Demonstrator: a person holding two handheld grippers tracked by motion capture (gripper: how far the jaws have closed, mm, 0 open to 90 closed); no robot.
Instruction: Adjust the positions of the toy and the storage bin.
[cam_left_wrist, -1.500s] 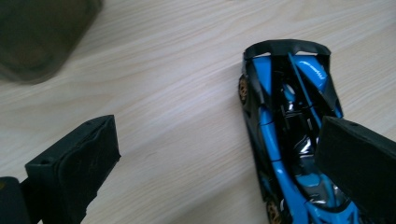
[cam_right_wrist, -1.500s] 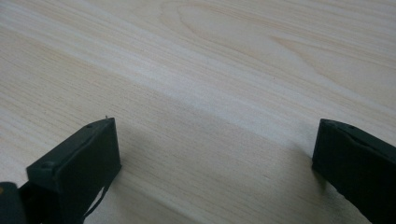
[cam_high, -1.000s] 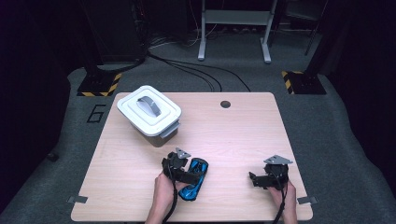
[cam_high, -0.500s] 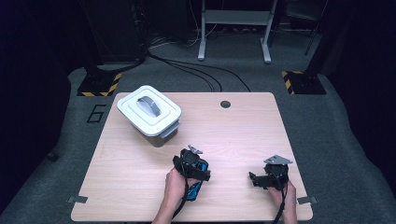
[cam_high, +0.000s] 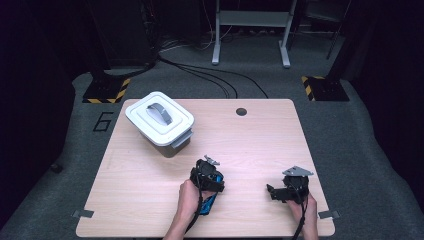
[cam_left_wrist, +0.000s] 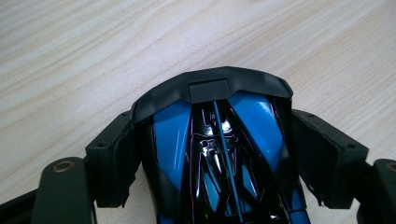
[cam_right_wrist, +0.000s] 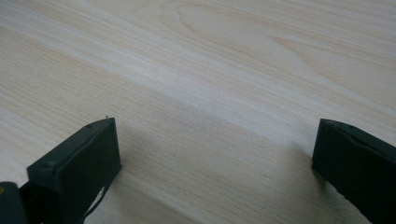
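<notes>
A glossy blue and black toy car (cam_left_wrist: 215, 154) lies on the wooden table (cam_high: 280, 140) near its front edge; its blue rear end (cam_high: 209, 202) peeks out under the left hand. My left gripper (cam_high: 207, 177) points down over it. In the left gripper view the jaws have just been closing, and the left gripper (cam_left_wrist: 212, 119) has the car between its pads (cam_left_wrist: 116, 154), which press on both its sides. My right gripper (cam_high: 272, 192) rests low at the front right; in its own view the right gripper (cam_right_wrist: 215, 135) stands open over bare wood.
A white lidded box (cam_high: 160, 120) with a grey handle stands at the back left of the table. A round cable hole (cam_high: 241, 111) sits at the far edge. Dark floor with cables and stand legs lies beyond.
The left hand moved right and slightly down over the blue and black car, which lay beside it a second ago. The right hand has stayed still.
</notes>
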